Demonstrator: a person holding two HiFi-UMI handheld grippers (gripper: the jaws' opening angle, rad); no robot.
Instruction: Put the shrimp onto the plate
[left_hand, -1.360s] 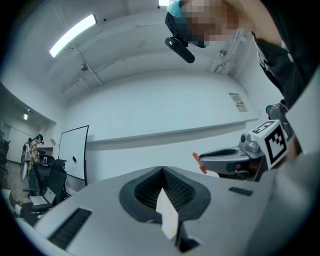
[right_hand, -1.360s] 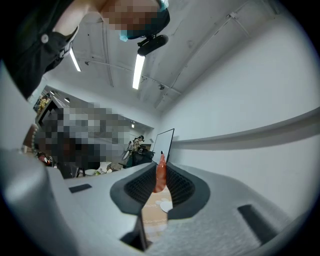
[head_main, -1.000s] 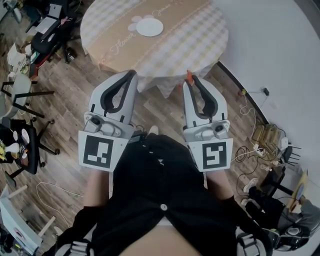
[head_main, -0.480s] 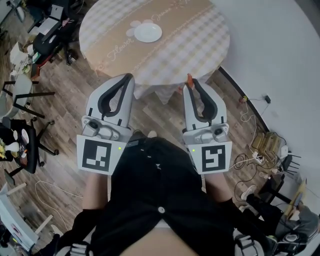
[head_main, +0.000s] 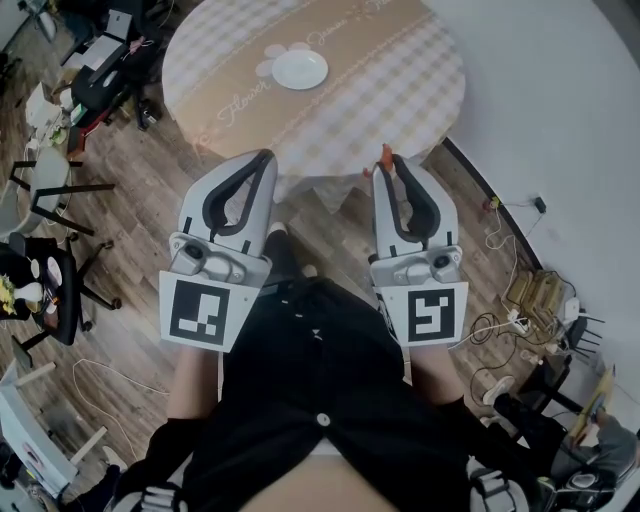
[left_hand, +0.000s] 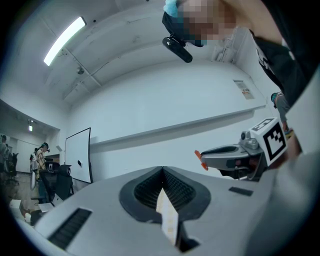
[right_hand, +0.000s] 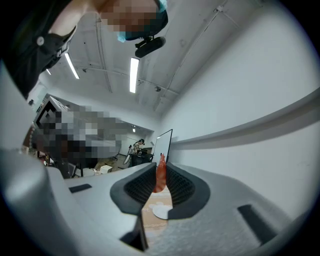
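Shrimp (right_hand: 160, 175) is pinched in the right gripper (head_main: 392, 168) (left gripper (head_main: 258, 160) clenched, empty); plate (head_main: 300, 69) lies far-left, well apart.

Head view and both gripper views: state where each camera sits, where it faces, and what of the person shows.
Head view: on the person's head, facing steeply down at the table and plate; the left gripper, right gripper and dark torso show.
Left gripper view: on the left gripper, facing along its shut, empty jaws toward a white wall; the right gripper shows beside.
Right gripper view: on the right gripper, facing along jaws shut on the shrimp, plate beyond.
Shared: all three show the shrimp.
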